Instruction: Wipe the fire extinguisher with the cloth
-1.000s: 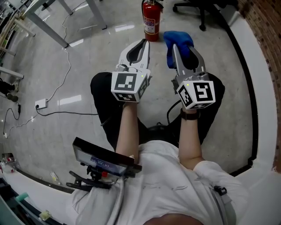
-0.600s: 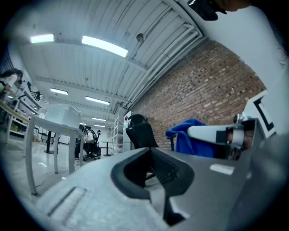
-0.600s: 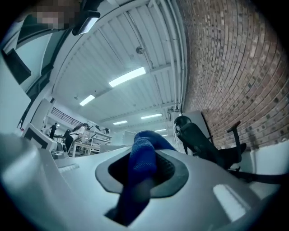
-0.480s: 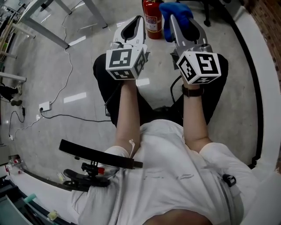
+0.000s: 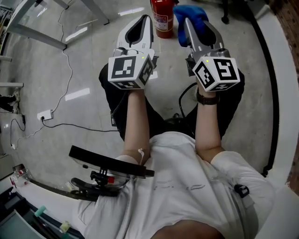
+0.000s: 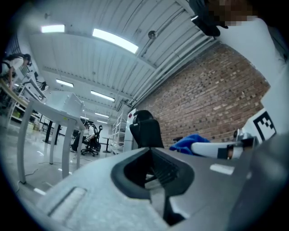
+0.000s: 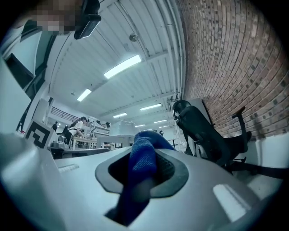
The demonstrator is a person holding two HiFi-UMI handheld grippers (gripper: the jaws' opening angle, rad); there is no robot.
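The right tongs (image 5: 189,25) are closed on the blue cloth (image 5: 190,11): a fold of it is pinched in the hollow between the jaws, and a bunch of it is carried beyond the tips. The left tongs (image 5: 145,21) are seen with the jaws brought together and nothing held between them. The red fire extinguisher (image 5: 161,19) is stood upright on the floor (image 5: 84,56), ahead of both tongs and below them, so that from the head view its body is seen in the gap between the two tips, just right of the left tip and just left of the cloth. Its long axis is vertical, while both tongs are pointed forward and somewhat upward, as is judged from the ceiling and brick wall that fill the gripper views; the extinguisher is shown in neither of those views. Whether the cloth touches the cylinder cannot be told, but it is judged to be apart from it and higher. The wiping is judged not yet begun. The cloth-bearing right tongs are the ones on which the coming move depends: they would need to be tipped down and carried a little to the left, so that the cloth is laid against the side of the cylinder and drawn along its height.
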